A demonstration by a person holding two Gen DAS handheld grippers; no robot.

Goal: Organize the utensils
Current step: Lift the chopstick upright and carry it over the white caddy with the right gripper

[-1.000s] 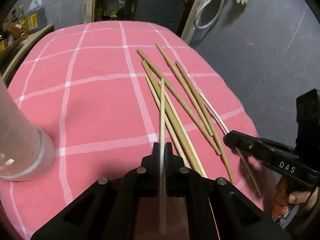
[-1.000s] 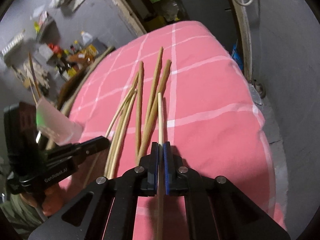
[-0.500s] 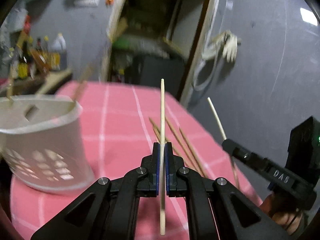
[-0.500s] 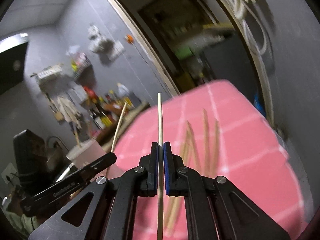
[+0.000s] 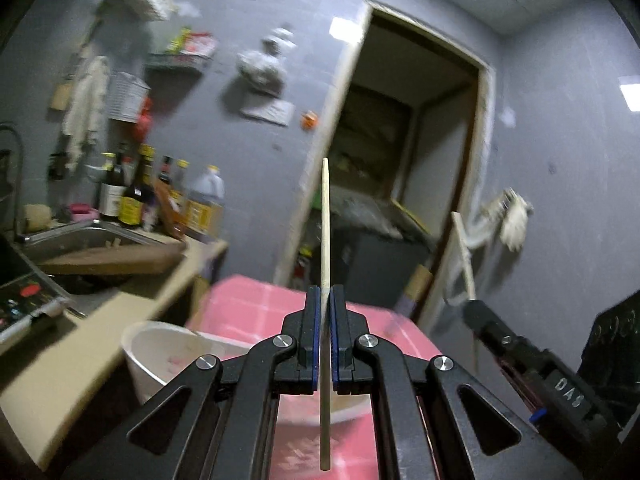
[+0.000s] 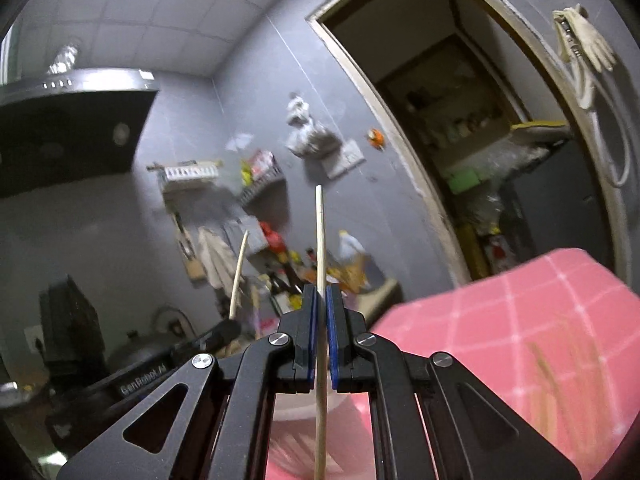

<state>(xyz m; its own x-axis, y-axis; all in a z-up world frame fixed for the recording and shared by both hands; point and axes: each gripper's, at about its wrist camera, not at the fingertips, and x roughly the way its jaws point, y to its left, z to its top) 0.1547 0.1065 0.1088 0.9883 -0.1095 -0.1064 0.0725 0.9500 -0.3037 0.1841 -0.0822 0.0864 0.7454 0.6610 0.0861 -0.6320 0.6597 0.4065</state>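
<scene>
My left gripper [image 5: 325, 294] is shut on a pale wooden chopstick [image 5: 325, 216] that stands upright between the blue pads. Below it sits the white utensil holder [image 5: 160, 350] on the pink checked tablecloth [image 5: 248, 304]. My right gripper [image 6: 321, 292] is shut on a second chopstick [image 6: 319, 236], also upright. The right gripper [image 5: 470, 306] shows at the right of the left wrist view with its chopstick [image 5: 462, 248]; the left gripper [image 6: 228, 326] with its chopstick [image 6: 239, 272] shows at the left of the right wrist view. Several blurred chopsticks [image 6: 556, 372] lie on the cloth [image 6: 500, 320].
A counter [image 5: 120, 300] with a steel sink [image 5: 72, 236] and several bottles [image 5: 132, 196] runs along the left. An open doorway [image 5: 400, 184] is behind the table. A range hood [image 6: 72, 120] hangs at the upper left. A glove [image 6: 584, 40] hangs on the wall.
Both grippers have risen from the tablecloth and tilted up to level, each carrying a chopstick. The view went from the cloth and loose chopsticks to the room's walls; the white holder now lies below.
</scene>
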